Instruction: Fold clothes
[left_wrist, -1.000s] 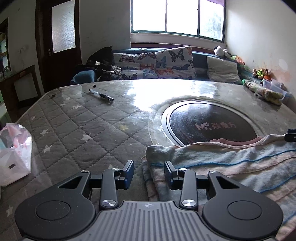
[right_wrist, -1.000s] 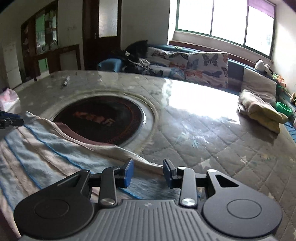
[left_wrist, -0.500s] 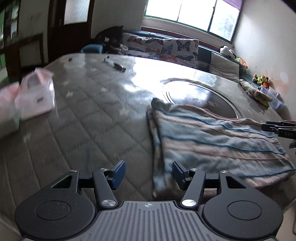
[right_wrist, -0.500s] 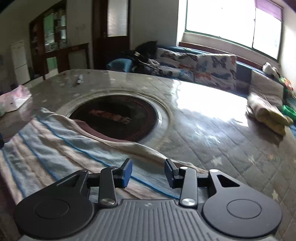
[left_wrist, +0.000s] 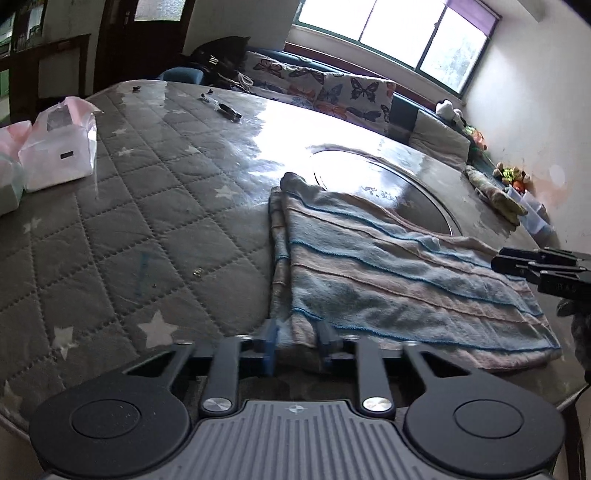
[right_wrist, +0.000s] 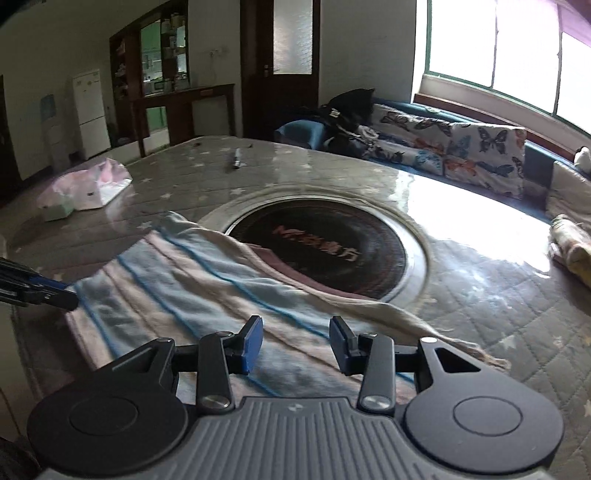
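Note:
A folded garment (left_wrist: 388, 266) with pale blue and pink stripes lies flat on the quilted table, its far edge over the dark round turntable. My left gripper (left_wrist: 297, 343) is at the garment's near left corner, and its blue-padded jaws are drawn in on the thick folded edge between them. From the right wrist view, that gripper (right_wrist: 68, 299) shows at the left edge, tip on the garment (right_wrist: 192, 288) corner. My right gripper (right_wrist: 297, 347) hovers open over the garment's near right part with nothing between its fingers. Its black fingertips (left_wrist: 532, 264) also show in the left wrist view.
A pink and white plastic bag (left_wrist: 59, 147) sits at the table's left. A pen (left_wrist: 225, 108) lies far back. The dark turntable (right_wrist: 325, 251) fills the table's middle. Folded yellowish clothes (left_wrist: 495, 194) rest at the far right. A sofa with butterfly cushions (right_wrist: 461, 151) runs behind.
The left gripper pulled back to the garment's near left corner and its jaws narrowed onto the edge. The right gripper drew back a little and stayed open.

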